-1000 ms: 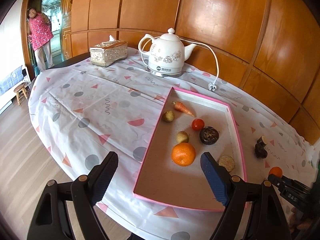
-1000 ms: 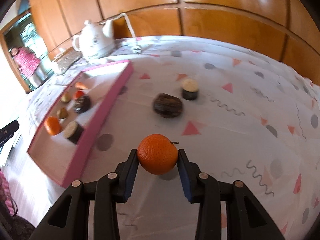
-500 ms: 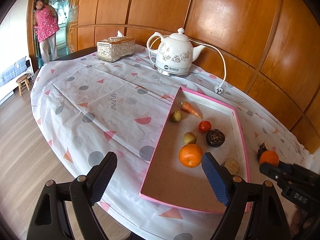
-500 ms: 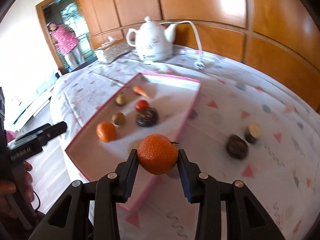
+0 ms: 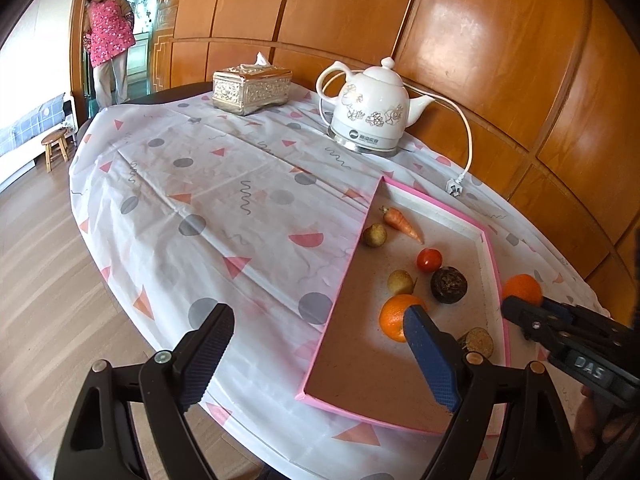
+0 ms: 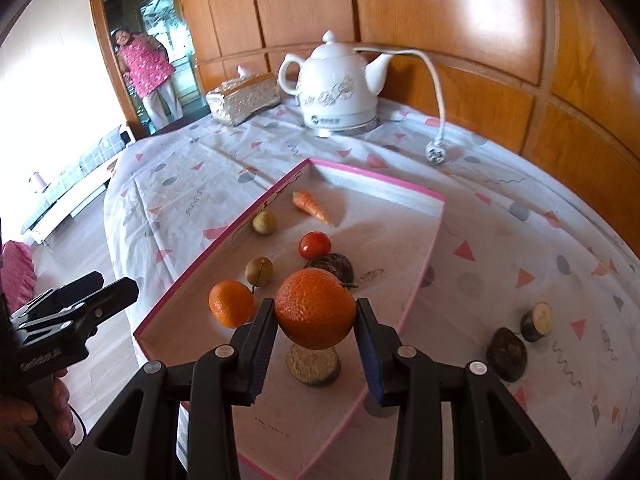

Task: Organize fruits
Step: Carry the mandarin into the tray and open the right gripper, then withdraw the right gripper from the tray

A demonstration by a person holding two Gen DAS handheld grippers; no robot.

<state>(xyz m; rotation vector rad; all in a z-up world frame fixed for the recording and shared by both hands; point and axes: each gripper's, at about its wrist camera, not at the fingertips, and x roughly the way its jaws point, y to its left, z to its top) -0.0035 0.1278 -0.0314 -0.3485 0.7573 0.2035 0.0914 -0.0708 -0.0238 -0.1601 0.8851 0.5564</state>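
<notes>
My right gripper [image 6: 316, 326] is shut on an orange [image 6: 315, 308] and holds it above the near part of the pink-rimmed tray [image 6: 384, 184]. The tray holds another orange [image 6: 230, 303], a tomato [image 6: 314, 245], a carrot [image 6: 310, 206], two small brown fruits [image 6: 264, 223], a dark round fruit [image 6: 332, 264] and a cut brown piece [image 6: 312, 366]. My left gripper [image 5: 320, 344] is open and empty, near the tray's [image 5: 344, 276] left front edge. In the left wrist view the held orange [image 5: 522, 289] shows at the tray's right rim.
A dark fruit [image 6: 506, 354] and a cut piece [image 6: 536, 322] lie on the cloth right of the tray. A white kettle [image 5: 372, 110] with cord and a silver tissue box [image 5: 252, 88] stand at the back. A person in pink [image 5: 108, 40] stands in the doorway.
My right gripper has carried the orange left, from over the cloth to over the tray. My left gripper has drifted slightly left, still open.
</notes>
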